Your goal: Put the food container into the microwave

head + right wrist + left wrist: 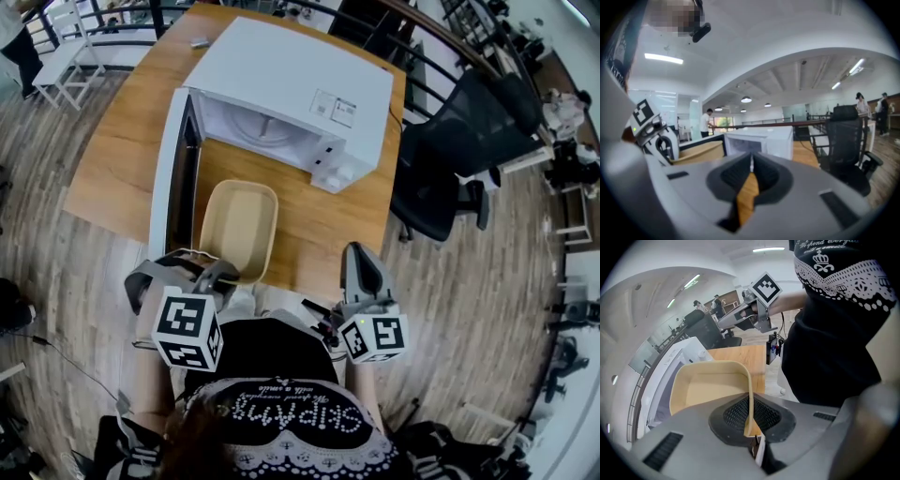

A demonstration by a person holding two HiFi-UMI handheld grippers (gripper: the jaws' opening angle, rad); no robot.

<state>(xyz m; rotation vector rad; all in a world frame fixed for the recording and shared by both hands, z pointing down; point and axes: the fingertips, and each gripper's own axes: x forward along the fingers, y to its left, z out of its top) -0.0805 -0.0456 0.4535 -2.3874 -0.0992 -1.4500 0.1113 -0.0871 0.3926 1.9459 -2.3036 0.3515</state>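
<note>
Beige food container (pixel 240 228) is sitting open side up over the wooden table (pixel 120 155), just in front of the white microwave (pixel 300 80) and not yet inside it. The microwave door (pixel 170 159) is standing swung wide open toward the person, and the container is lying just to the right of it, with its long side running toward the cavity. I can't tell whether the container's base is touching the table or hanging slightly off it. Left gripper (pixel 749 422) is clamping the container's near wall. Its own view is showing the thin beige rim pinched between the two dark ribbed pads (pixel 733 414), one pad inside the tub and one outside. In that view the container is stretching away toward the microwave front. Right gripper (pixel 751 165) is holding nothing. Its jaws are meeting at the tips, and only table wood is showing through the slit below them. It is hovering at the table's near edge, to the right of the container and apart from it, and it is pointing toward the microwave. A black office chair (pixel 464 141) is standing at the table's right side. People are standing well back in the room in both gripper views.
</note>
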